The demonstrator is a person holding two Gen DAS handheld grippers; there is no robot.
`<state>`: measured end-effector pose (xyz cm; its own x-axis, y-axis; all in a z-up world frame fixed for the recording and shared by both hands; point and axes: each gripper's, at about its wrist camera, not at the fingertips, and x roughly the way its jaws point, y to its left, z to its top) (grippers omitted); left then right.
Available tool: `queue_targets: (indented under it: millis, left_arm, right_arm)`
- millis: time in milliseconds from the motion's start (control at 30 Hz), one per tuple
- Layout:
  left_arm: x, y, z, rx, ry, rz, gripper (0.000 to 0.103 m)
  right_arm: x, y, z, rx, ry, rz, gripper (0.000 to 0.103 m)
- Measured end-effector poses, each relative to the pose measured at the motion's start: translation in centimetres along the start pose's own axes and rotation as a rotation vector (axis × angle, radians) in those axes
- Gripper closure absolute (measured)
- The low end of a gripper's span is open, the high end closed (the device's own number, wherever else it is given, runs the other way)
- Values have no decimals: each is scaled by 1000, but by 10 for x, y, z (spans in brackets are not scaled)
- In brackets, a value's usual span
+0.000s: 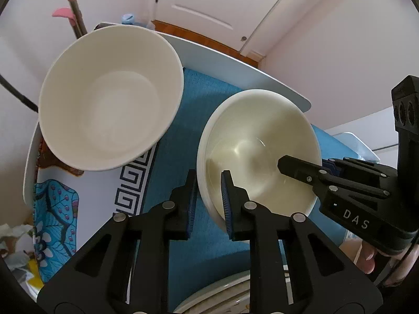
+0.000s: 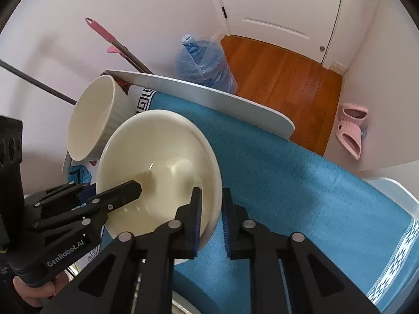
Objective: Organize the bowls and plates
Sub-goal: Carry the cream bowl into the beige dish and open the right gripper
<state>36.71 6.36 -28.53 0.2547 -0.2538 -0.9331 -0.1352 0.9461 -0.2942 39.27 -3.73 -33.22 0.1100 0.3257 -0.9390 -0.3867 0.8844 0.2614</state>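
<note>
The left gripper (image 1: 208,196) was pinched on the near-left rim of the cream bowl (image 1: 258,141), one finger inside, one outside; the right gripper (image 2: 211,210) was clamped likewise on the opposite rim. The bowl was seated on the blue cloth (image 2: 301,172), just beside the taller white bowl (image 1: 110,96) at the table's far corner. Slippage of the glazed rim from the narrow pads was judged possible if the two lifts were uneven, as was a knock against the white bowl. "DAS" was legible on the right gripper, "GenRobot.AI" on the left.
</note>
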Motion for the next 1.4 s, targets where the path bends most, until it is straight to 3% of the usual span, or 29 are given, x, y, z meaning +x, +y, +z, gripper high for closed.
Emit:
queue_targets:
  millis: [500,967,1167,1400]
  left_arm:
    - [-1,-8,5,49,-10,41,87]
    - [-9,-35,10,125,16,-5,87]
    - [-22,-75,4,220,43,-48,87]
    - [-43,-136,-18,349,65,-109,87]
  right_arm:
    - [-10,-1,-1,5,-5,-9,90]
    - [-39,-11,-9,57,-37,-61,90]
    - [-70,-25,-25,94,-44,-98,90]
    - [-128,-58,-71,190,-67,-143,90]
